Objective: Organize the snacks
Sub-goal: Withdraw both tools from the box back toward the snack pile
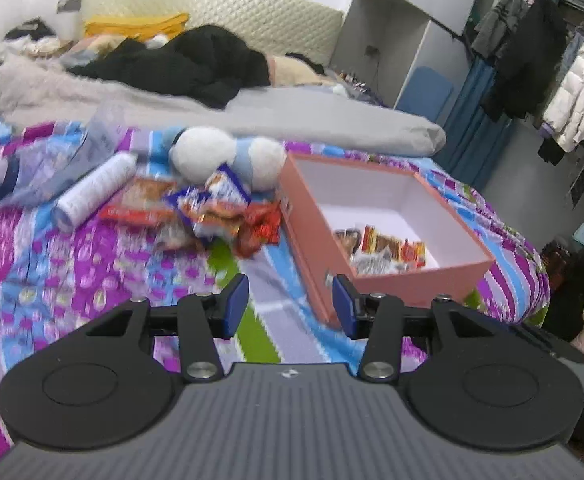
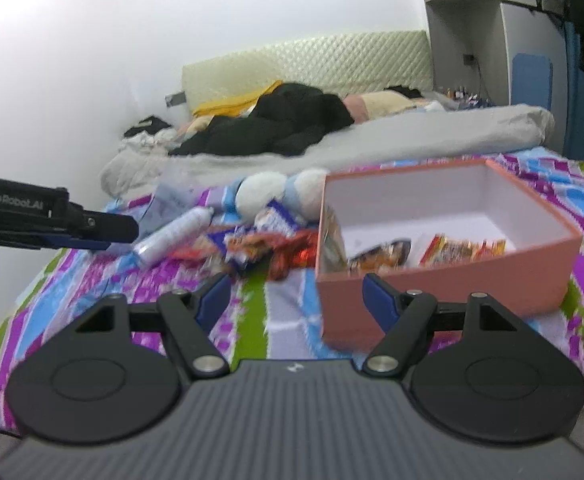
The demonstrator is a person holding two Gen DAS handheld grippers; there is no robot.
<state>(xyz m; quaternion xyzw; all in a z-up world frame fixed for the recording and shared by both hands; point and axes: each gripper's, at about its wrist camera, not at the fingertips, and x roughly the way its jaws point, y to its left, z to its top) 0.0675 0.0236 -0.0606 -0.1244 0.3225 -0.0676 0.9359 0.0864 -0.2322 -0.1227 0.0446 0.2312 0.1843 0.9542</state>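
A pink box (image 1: 331, 256) on the bed (image 1: 92, 280) already holds a few snack packets (image 1: 387, 246); a loose pile of snacks (image 1: 212, 208) lies just left of it, unsorted. Both the left gripper (image 1: 290, 306) and right gripper (image 2: 292, 300) hover low before the box, fingers apart, holding nothing.
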